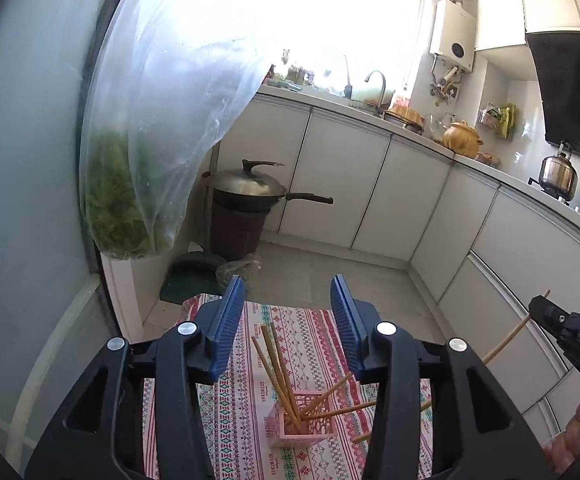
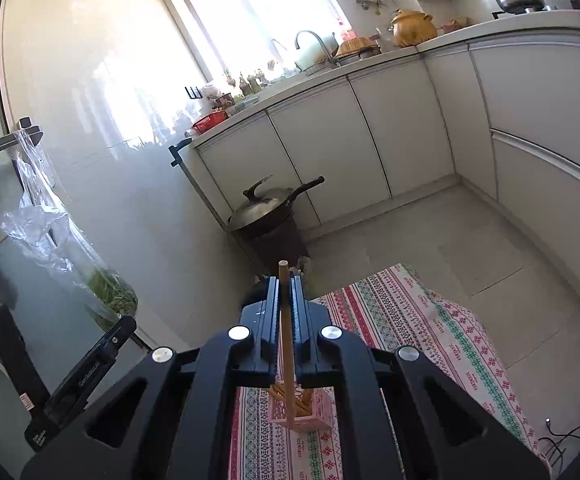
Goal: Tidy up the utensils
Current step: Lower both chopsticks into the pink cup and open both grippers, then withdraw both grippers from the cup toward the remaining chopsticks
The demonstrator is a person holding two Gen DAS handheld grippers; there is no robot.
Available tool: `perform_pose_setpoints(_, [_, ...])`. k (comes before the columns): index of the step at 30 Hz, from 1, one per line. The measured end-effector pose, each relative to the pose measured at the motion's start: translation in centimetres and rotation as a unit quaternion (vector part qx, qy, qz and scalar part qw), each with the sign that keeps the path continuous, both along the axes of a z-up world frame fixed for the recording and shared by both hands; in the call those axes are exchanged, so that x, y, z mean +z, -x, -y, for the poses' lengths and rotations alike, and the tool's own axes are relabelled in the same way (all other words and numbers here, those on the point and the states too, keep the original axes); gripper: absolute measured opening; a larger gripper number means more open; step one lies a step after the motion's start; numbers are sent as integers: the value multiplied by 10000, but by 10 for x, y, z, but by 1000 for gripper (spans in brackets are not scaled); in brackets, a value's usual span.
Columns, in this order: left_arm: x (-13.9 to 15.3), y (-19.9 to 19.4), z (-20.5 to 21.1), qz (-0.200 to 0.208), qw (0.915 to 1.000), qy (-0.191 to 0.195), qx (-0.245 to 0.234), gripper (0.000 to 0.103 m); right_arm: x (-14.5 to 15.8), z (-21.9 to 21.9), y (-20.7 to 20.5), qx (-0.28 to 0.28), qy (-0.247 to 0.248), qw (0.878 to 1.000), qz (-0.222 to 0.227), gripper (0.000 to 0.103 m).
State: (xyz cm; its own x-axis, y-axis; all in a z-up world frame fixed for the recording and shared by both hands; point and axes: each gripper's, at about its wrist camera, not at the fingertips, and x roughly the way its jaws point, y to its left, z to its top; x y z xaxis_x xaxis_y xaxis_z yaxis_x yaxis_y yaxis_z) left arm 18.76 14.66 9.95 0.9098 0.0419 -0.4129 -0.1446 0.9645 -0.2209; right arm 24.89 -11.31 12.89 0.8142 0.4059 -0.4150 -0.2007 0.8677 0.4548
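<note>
A pink lattice holder (image 1: 304, 420) stands on a patterned cloth (image 1: 314, 344) and holds several wooden chopsticks (image 1: 277, 368). My left gripper (image 1: 287, 312) is open and empty above and behind it. My right gripper (image 2: 285, 292) is shut on one wooden chopstick (image 2: 287, 344), held upright with its lower end just in front of the holder (image 2: 318, 412), which shows below the jaws. In the left wrist view the right gripper (image 1: 570, 332) shows at the right edge with its chopstick (image 1: 510, 336).
A wok with a lid (image 1: 245, 188) sits on a dark bin by white cabinets (image 1: 342, 176). A clear bag of greens (image 1: 129, 184) hangs from a door handle at the left. The counter holds a sink tap (image 1: 376, 80), an orange pot (image 1: 460, 140) and a kettle (image 1: 558, 172).
</note>
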Motion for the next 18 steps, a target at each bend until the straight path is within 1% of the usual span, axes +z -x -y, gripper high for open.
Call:
perform_pose_setpoints(4, [-12,2,-3,-203,9997,-128,68,42,-8,-18,-13,-128,108,9999,9,6])
perform_pose_setpoints(8, [-22,-3,-9,-357,9993,-41,94,42,-22,-35,-28,-185,29,9998,-81,6])
perform_pose_setpoints(9, [-24,-5,-9,-393,9992,-34,80,42,-26,-39,-33,-203,25,9998,-89,10])
perform_pose_setpoints(10, [-27,-4,-9,-411,9991,-47,71,42,-31,-43,-37,-217,75,9997,-124,11])
perform_pose_setpoints(11, [-27,-4,-9,-413,9991,-54,55,42,-36,-47,-40,-209,120,9996,-174,15])
perform_pose_setpoints(12, [-27,-3,-9,-395,9992,-39,29,42,-42,-49,-43,-183,108,9994,-258,22])
perform_pose_setpoints(14, [-25,-1,-8,-351,9994,-11,-11,42,-46,-49,-42,-157,58,9993,-345,24])
perform_pose_setpoints(17, [-20,1,-5,-292,9996,6,-53,42,-37,-47,-33,-218,221,9994,-159,25])
perform_pose_setpoints(18, [-19,1,-2,-290,9995,-16,-76,43,-34,-46,-29,-246,287,9992,-90,30])
